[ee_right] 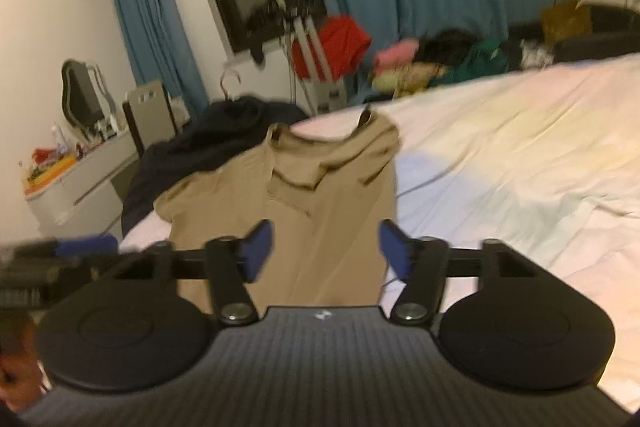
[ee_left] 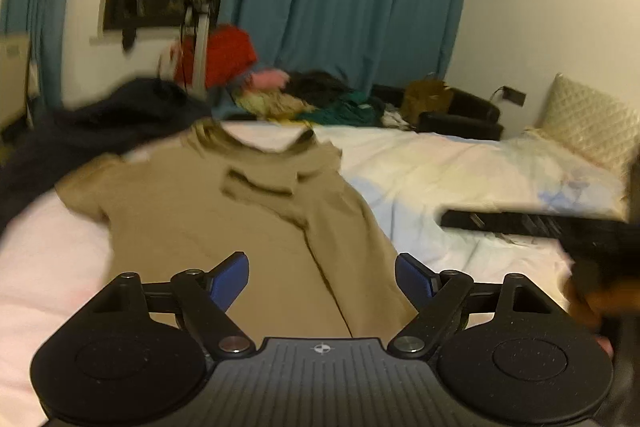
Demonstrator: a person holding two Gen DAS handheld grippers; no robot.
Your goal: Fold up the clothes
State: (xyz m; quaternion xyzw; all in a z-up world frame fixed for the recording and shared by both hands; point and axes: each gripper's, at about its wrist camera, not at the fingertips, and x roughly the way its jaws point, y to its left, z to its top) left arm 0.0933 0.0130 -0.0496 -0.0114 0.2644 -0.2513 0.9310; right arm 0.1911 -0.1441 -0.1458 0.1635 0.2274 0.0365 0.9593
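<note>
A tan short-sleeved shirt lies on the white bed, collar away from me, with its right side folded over the body. It also shows in the right wrist view. My left gripper is open and empty, just above the shirt's lower part. My right gripper is open and empty, above the shirt's lower hem. The right gripper also shows as a dark blurred bar at the right of the left wrist view.
A dark garment lies left of the shirt at the bed's edge. A heap of coloured clothes sits beyond the bed. A pillow is at the far right. A white dresser stands left of the bed.
</note>
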